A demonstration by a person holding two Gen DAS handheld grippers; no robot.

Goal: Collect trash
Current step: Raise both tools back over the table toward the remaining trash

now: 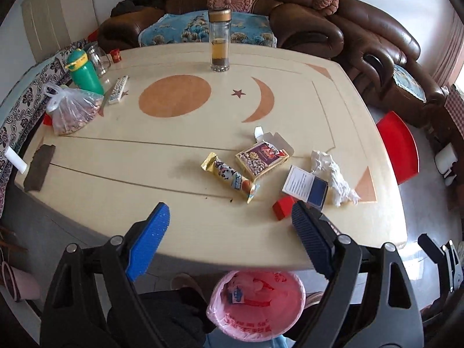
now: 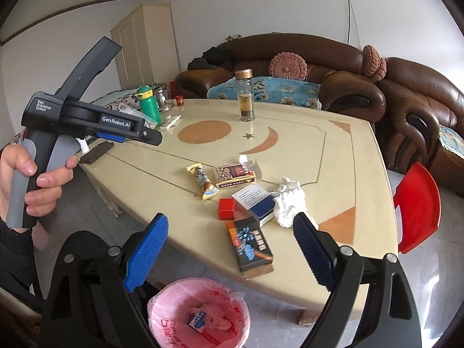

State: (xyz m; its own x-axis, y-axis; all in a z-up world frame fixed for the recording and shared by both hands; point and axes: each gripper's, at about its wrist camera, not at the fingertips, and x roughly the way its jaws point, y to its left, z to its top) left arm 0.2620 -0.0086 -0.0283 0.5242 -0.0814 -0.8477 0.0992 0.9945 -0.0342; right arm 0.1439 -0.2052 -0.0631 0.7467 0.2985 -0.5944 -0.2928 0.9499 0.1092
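Trash lies at the near right of the cream table point(image 1: 188, 145): a gold snack wrapper point(image 1: 230, 176), an opened red-and-gold box point(image 1: 262, 156), a white-and-blue box point(image 1: 306, 185), a small red box point(image 1: 282, 208), crumpled white tissue point(image 1: 333, 178) and a black firework-print box point(image 2: 250, 245). A bin lined with a pink bag point(image 1: 256, 304) stands on the floor below the table's near edge, with a small wrapper inside. My left gripper point(image 1: 229, 224) hovers open and empty over the near edge. My right gripper point(image 2: 232, 235) is open and empty too, above the black box.
A glass tea bottle point(image 1: 219, 40) stands at the far middle. A green bottle point(image 1: 84, 71), a remote point(image 1: 118, 89) and a plastic bag of food point(image 1: 71, 110) sit at the far left. A red stool point(image 1: 398, 146) is right of the table, a brown sofa point(image 1: 319, 14) behind.
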